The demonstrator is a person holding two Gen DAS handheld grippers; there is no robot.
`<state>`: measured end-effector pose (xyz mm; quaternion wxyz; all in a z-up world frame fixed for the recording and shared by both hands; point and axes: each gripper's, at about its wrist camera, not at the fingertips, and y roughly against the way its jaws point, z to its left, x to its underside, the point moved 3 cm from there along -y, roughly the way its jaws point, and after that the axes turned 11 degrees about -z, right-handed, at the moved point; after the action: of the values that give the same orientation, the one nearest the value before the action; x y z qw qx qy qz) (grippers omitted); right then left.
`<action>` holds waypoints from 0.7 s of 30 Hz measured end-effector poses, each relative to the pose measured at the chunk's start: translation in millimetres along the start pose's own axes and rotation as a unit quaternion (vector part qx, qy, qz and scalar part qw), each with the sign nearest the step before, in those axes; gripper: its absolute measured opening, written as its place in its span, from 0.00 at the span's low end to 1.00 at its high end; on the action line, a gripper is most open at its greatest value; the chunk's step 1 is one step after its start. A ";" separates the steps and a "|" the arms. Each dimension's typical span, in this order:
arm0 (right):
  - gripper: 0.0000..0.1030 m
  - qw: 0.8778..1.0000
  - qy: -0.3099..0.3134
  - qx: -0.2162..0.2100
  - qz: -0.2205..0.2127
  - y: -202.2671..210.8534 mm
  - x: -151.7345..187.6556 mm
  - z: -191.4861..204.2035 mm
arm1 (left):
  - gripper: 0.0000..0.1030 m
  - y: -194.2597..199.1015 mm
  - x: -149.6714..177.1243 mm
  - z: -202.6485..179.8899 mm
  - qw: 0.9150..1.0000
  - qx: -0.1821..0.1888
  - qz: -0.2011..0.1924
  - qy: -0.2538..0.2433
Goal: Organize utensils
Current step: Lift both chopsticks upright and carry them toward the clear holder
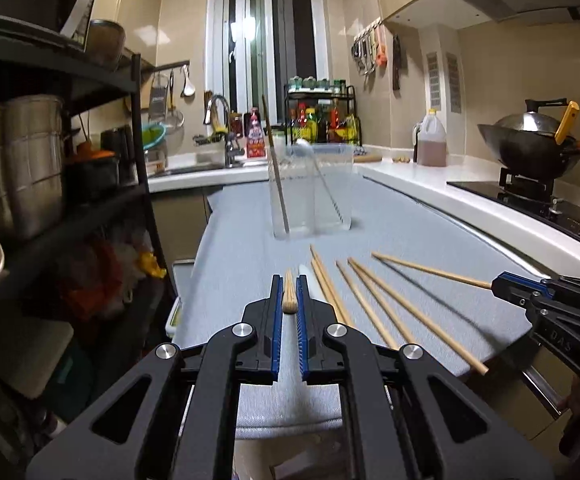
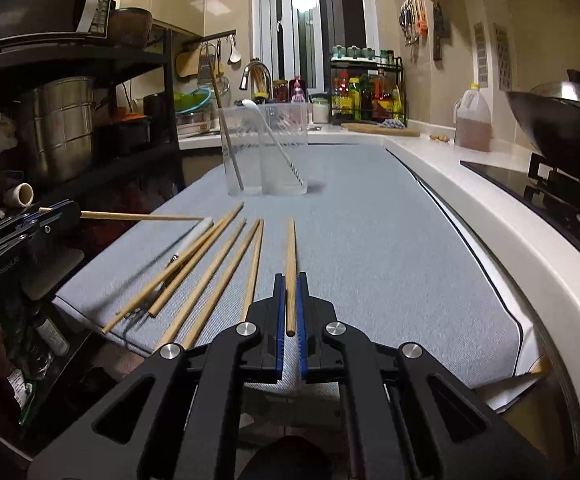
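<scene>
My left gripper (image 1: pixel 289 280) is shut on a wooden chopstick (image 1: pixel 289 300), seen end-on and lifted off the grey mat (image 1: pixel 241 240). In the right wrist view that left gripper (image 2: pixel 63 216) holds its chopstick (image 2: pixel 141 217) level over the mat's left edge. The right gripper (image 2: pixel 290 278) is shut on another chopstick (image 2: pixel 290 248) that points away from me. Several loose chopsticks (image 2: pixel 213 268) and a white utensil (image 2: pixel 195 232) lie fanned on the mat between the grippers. Farther back stands a clear two-part holder (image 2: pixel 265 148) with a chopstick in its left part and a white spoon in its right.
A black shelf rack (image 1: pixel 137 128) with a steel pot (image 1: pixel 21 164) lines the left side. On the right are the white counter (image 2: pixel 490 208), a stove with a wok (image 1: pixel 530 144) and an oil jug (image 1: pixel 432 140). The sink and a bottle rack (image 2: pixel 366 92) sit at the back.
</scene>
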<state>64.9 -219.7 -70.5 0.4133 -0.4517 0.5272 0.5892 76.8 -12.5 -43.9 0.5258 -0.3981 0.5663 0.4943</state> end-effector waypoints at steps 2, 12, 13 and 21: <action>0.05 1.000 0.002 -0.002 -0.007 0.8 -6.9 0.7 | 0.06 0.3 -7.6 -0.8 1.000 0.001 -0.009 -0.005; 0.05 0.999 0.000 -0.006 -0.034 -2.7 -39.8 4.4 | 0.06 -0.9 -39.6 -0.8 0.999 0.006 -0.039 -0.030; 0.05 0.999 0.001 -0.007 -0.038 -3.3 -43.8 5.0 | 0.06 -1.8 -44.6 -0.9 0.998 0.006 -0.044 -0.035; 0.05 0.998 -0.004 -0.015 -0.060 -6.8 -68.3 9.7 | 0.06 -9.0 -65.3 -2.6 0.997 0.011 -0.057 -0.059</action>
<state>87.7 -210.1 -5.7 0.4435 -0.4865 0.4887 0.5725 93.5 -21.3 19.4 0.5904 -0.3940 0.5160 0.4795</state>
